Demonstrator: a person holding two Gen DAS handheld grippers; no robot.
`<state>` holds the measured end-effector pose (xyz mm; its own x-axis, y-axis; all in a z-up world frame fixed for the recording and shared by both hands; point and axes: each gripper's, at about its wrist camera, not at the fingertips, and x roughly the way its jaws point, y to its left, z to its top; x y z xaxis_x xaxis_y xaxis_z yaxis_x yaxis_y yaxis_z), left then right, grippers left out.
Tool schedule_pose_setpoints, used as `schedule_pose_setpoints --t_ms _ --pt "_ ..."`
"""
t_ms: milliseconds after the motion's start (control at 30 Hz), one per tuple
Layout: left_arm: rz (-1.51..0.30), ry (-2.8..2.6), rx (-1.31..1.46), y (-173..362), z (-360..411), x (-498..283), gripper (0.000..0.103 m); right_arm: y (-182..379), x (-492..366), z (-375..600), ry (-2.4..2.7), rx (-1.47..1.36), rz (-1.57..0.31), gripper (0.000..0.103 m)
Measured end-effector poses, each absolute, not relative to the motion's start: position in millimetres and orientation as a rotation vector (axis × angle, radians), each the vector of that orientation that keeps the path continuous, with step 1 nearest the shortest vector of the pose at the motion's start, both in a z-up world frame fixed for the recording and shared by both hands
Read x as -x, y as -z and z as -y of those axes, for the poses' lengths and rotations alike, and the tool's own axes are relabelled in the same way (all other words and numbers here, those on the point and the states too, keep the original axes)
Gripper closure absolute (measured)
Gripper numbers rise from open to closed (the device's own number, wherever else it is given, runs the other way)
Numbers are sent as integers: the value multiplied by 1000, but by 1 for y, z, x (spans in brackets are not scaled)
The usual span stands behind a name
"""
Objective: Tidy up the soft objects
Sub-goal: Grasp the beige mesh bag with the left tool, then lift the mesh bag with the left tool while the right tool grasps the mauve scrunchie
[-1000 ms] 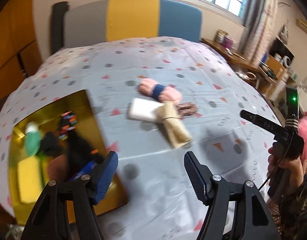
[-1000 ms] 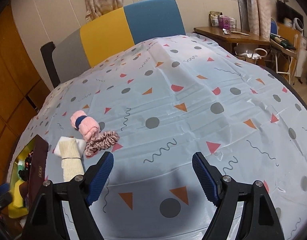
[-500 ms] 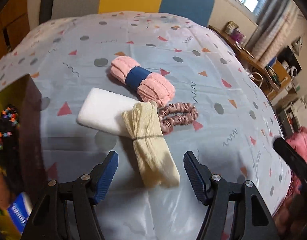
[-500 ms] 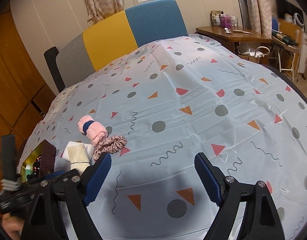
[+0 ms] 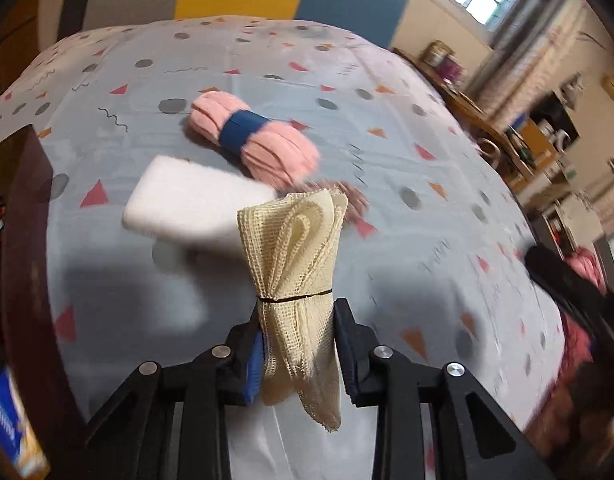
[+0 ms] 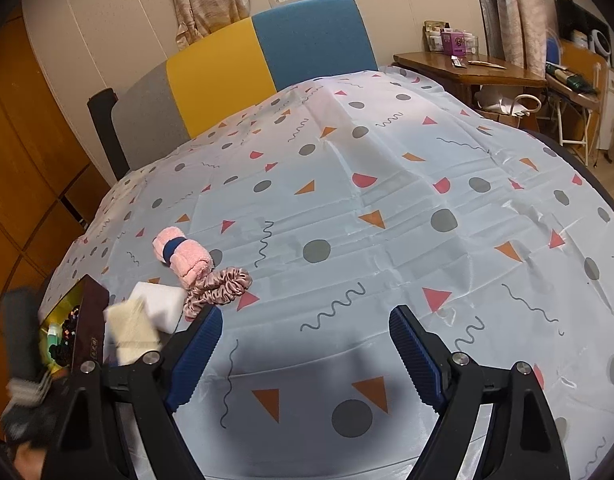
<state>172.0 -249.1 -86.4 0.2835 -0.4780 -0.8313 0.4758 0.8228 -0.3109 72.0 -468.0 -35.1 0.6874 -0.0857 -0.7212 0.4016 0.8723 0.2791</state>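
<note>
Now, left gripper (image 5: 298, 344) closing, pads pinching cream mesh cloth bundle (image 5: 295, 280) above tablecloth (image 6: 387, 220). Right gripper (image 6: 303, 354) jaws apart, nothing between. Gold-lined box (image 6: 89, 320) at table's left edge: green bottle (image 6: 53, 334), beaded dark items inside.

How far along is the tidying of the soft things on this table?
Done: a few items already sit in the gold box. In hand: the left claw is closing on the cream mesh bundle. Left on the tablecloth: the pink towel roll, white sponge and pink scrunchie. The right claw hangs open and empty.
</note>
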Motion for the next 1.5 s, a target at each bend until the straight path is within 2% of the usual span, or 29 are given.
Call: schedule_pose_setpoints --t_ms 267,500,867,1000,1233,1300,1333,1367,1400,1500 --pt "-1147 705 -72 102 225 -97 74 41 -74 462 269 -416 -796 17" --pt "-1112 705 -107 109 226 -95 77 54 -84 440 141 -363 -855 17" --pt "-1109 734 -62 111 222 -102 77 65 -184 384 -127 53 -985 17" --pt "-1118 749 -25 113 216 -104 77 77 -215 370 -196 211 -1046 10" --pt "-1135 757 27 115 212 -106 76 97 -247 361 -273 365 -1115 11" --pt "-1136 757 30 114 212 -106 76 106 -252 362 -312 331 -1171 45" --pt "-1137 757 32 114 212 -106 76 107 -251 363 -327 310 -1184 49" --pt "-1136 756 34 114 212 -106 76 103 -248 364 -315 295 -1166 77" --pt "-1134 756 35 114 211 -106 76 102 -245 366 -295 295 -1163 89" --pt "-1125 753 29 114 211 -106 76 94 -223 373 -254 250 -1156 89"
